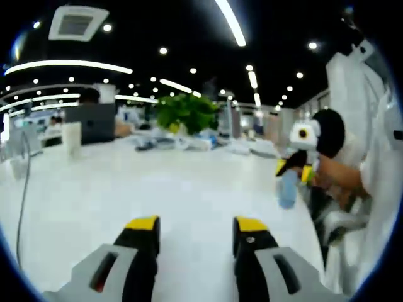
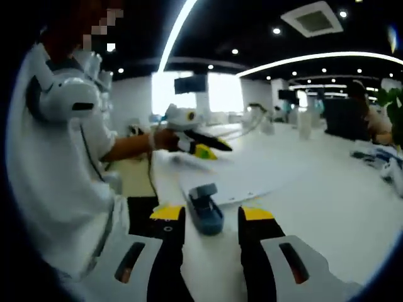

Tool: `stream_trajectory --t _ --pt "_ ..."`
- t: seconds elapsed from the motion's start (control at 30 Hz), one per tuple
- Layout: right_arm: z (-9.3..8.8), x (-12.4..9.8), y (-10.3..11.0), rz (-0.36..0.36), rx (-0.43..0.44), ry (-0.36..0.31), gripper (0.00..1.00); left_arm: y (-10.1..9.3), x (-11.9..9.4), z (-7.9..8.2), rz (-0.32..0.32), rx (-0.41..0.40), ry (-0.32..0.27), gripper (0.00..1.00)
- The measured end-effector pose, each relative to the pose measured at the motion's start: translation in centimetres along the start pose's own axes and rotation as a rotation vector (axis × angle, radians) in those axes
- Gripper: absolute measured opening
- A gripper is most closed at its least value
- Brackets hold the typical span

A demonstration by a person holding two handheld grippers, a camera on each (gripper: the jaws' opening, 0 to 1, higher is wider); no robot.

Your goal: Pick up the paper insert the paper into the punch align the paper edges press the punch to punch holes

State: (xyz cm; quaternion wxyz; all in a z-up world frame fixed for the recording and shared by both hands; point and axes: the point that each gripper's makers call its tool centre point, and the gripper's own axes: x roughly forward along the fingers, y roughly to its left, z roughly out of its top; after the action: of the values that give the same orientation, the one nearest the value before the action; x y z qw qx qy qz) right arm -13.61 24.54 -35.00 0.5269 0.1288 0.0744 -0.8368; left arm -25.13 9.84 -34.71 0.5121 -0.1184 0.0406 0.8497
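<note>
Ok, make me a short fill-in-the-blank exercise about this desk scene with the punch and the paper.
1. The hole punch is coloured ____.
2. The paper lies flat on the ____ table.
3. The right hand-held gripper has its jaws ____, with the punch just ahead.
4. Beyond the left hand-held gripper stands a leafy ____ plant.

Missing: blue; white; open; green

Glossy white desk (image 2: 352, 207), matt white paper (image 2: 252, 173), blue plastic punch (image 2: 205, 209), tongs (image 2: 211, 221) yellow-tipped black plastic.

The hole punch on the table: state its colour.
Blue-grey. The hole punch shows best in the right gripper view, sitting on the white table at the paper's near edge.
</note>
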Motion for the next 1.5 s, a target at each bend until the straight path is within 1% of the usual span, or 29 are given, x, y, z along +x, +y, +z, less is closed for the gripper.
stream_trajectory --t 0.07,0.13,0.2,0.27,0.3,0.37,0.47,0.5,0.77,0.9,1.0,1.3,1.5 --pt "-0.6 0.7 0.3 0.036 0.008 0.029 0.36 0.1 0.3 -0.4 0.005 0.006 0.010 0.44" --pt "-1.0 1.4 0.3 0.053 0.011 0.050 0.36 -0.2 0.7 -0.7 -0.007 -0.006 0.016 0.43" --pt "-1.5 1.6 0.3 0.065 0.004 0.076 0.31 -0.7 1.0 -1.0 -0.016 0.004 0.031 0.42" --pt "-1.6 1.8 0.3 0.079 0.007 0.074 0.31 -1.0 1.4 -1.3 -0.022 0.011 0.045 0.42" --pt "-1.6 1.9 0.4 0.086 0.008 0.074 0.30 -1.4 1.6 -1.6 -0.034 0.023 0.063 0.41" --pt "-1.6 1.8 0.5 0.098 0.010 0.069 0.29 -1.5 1.8 -2.0 -0.036 0.046 0.083 0.41" --pt "-1.6 1.8 0.4 0.105 0.017 0.065 0.24 -1.5 1.9 -1.9 -0.037 0.033 0.073 0.40" --pt "-1.5 1.8 0.4 0.107 0.018 0.064 0.24 -1.4 1.9 -1.9 -0.035 0.032 0.071 0.38" --pt "-1.5 1.8 0.4 0.103 0.015 0.060 0.24 -1.3 1.8 -2.0 -0.025 0.051 0.068 0.36" --pt "-1.6 1.7 0.0 0.086 0.036 0.057 0.24 -1.3 1.8 -2.0 -0.015 0.061 0.066 0.35" --pt "-1.6 1.6 -0.6 0.058 0.039 0.054 0.24 -1.2 1.8 -2.0 -0.004 0.064 0.060 0.35" --pt "-1.6 1.3 -0.8 0.071 0.071 0.031 0.23 -1.0 1.6 -2.0 -0.003 0.064 0.058 0.35" --pt "-1.6 1.4 -1.2 0.060 0.065 0.030 0.23 -1.1 1.5 -2.0 -0.003 0.068 0.057 0.35"
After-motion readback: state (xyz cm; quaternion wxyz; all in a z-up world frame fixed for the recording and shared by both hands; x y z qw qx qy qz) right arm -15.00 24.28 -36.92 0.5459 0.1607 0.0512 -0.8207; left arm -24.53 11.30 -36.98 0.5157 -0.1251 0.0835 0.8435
